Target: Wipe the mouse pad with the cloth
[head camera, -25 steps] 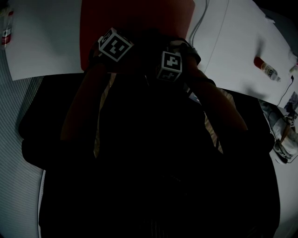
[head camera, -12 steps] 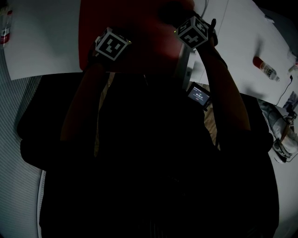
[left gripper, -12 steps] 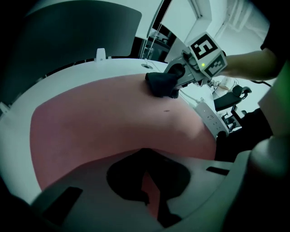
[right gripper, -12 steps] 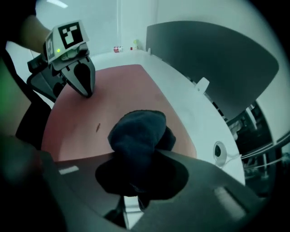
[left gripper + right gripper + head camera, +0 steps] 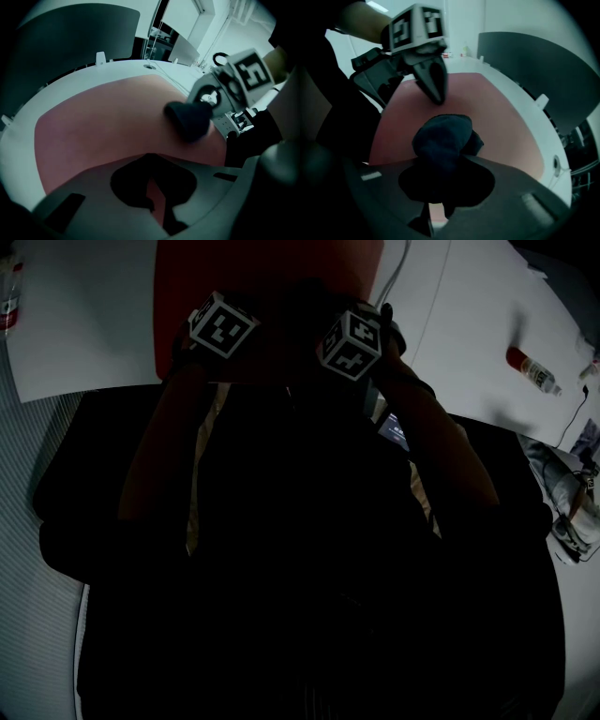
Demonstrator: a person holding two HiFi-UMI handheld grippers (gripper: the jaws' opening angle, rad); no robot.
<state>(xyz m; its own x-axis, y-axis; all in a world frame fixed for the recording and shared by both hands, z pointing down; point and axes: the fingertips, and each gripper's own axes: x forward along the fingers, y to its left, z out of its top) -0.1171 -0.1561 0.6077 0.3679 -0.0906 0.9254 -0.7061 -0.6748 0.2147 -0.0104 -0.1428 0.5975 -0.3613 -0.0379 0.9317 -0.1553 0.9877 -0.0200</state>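
- I am pinching the bunched dark cloth (image 5: 443,136) in the right gripper (image 5: 439,164) fingers, and its wad is resting on the red mouse pad (image 5: 501,126).
- The left gripper (image 5: 152,187) is standing at the cloth's 12 o'clock, fingers pressed almost together on nothing, tips down by the pad.
- The pad is lying on the white counter (image 5: 93,75), at 12 o'clock in the head view.
- In my judgement, wiping well is calling for flat, even pressure, overlapping strokes, and the left tips pinning the pad against sliding.
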